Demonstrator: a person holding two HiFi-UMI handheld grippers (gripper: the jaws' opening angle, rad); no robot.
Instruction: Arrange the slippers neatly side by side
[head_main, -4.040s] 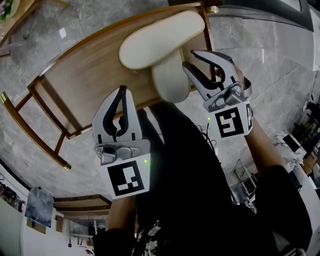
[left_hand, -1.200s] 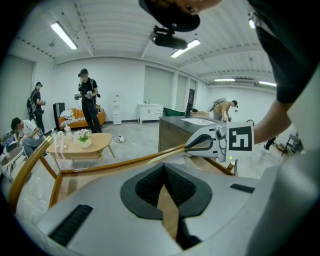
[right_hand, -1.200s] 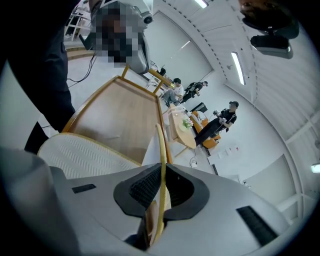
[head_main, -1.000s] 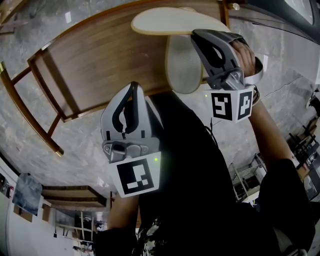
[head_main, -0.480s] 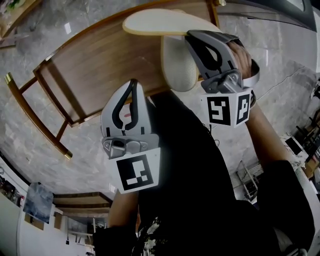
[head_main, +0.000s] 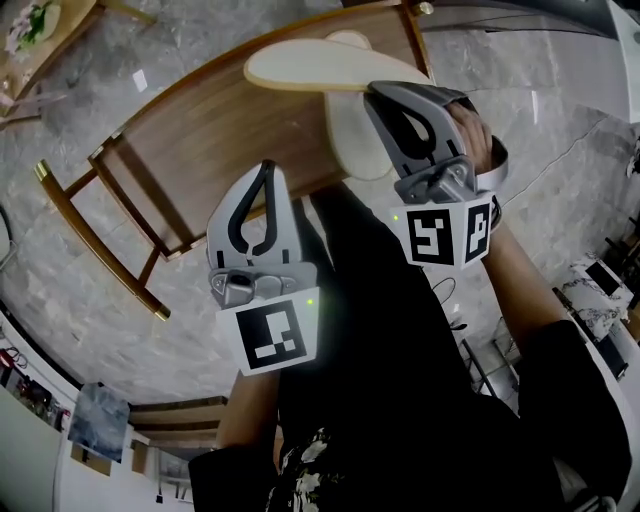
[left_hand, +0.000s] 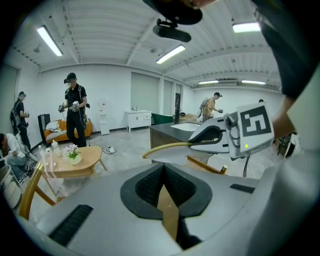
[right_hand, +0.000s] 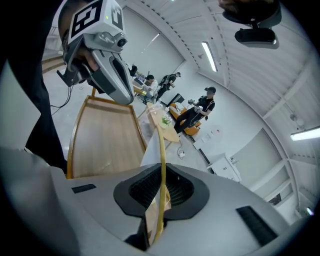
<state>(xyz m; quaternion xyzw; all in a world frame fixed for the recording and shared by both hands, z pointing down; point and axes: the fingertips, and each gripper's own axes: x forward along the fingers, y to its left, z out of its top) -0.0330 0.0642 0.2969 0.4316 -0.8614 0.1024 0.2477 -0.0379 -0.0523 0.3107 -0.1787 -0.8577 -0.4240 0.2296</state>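
Right gripper (right_hand: 158, 190): jaws nearly closed, pinching the thin yellow-rimmed edge of the top slipper (head_main: 310, 66). A few seconds ago these jaws stood open beside it and it lay flat across its mate; now it is tipped edge-on above the wooden bench (head_main: 200, 150), apparently lifted clear. Left gripper (left_hand: 165, 185): fully closed, nothing in it, as before, hovering at the bench's near edge. Second slipper (head_main: 352, 140) lies under the held one, overhanging that edge. Judgement: the pair is unstacked; placing alongside remains.
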